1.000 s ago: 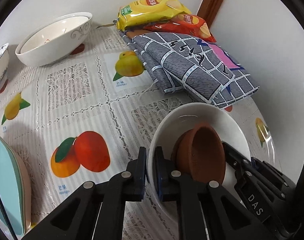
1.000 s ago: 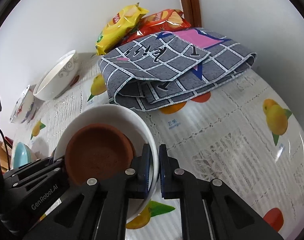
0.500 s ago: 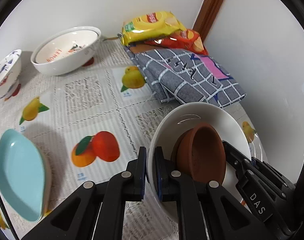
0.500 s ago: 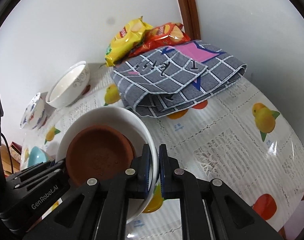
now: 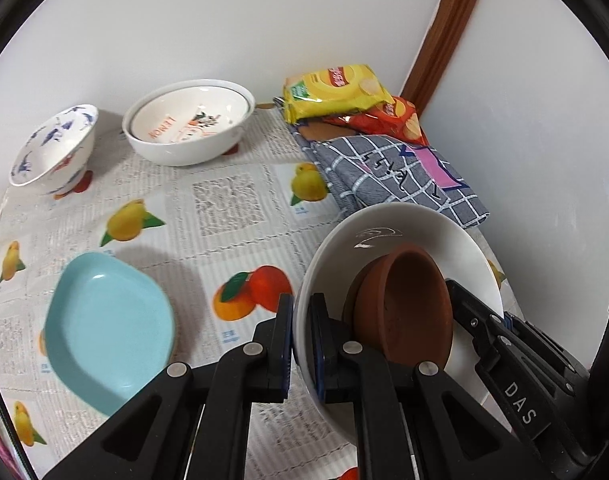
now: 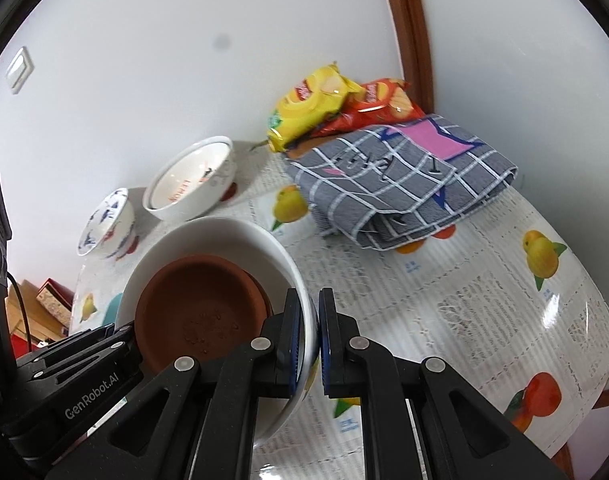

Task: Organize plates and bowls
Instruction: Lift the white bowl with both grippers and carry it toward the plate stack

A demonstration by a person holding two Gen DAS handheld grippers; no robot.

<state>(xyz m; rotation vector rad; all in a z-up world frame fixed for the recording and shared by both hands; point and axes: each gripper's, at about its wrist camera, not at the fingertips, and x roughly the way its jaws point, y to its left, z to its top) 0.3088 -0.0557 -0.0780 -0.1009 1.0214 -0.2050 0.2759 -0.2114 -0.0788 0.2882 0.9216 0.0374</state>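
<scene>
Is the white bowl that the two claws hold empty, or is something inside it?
Not empty. The white bowl holds a brown clay dish lying inside it.

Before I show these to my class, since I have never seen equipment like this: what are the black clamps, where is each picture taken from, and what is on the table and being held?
The black clamps are two hand-held grippers, one in each of a person's hands, with no robot arm. Each carries a wide-angle camera looking along its two fingers, so one picture comes from the left gripper and the other from the right gripper.

Both are shut on opposite edges of the same white bowl, which has a brown clay dish inside.

On the fruit-print tablecloth lie a light blue dish, a blue-patterned bowl, a white bowl with a lemon print, a folded grey checked cloth, and yellow and red snack bags.
</scene>
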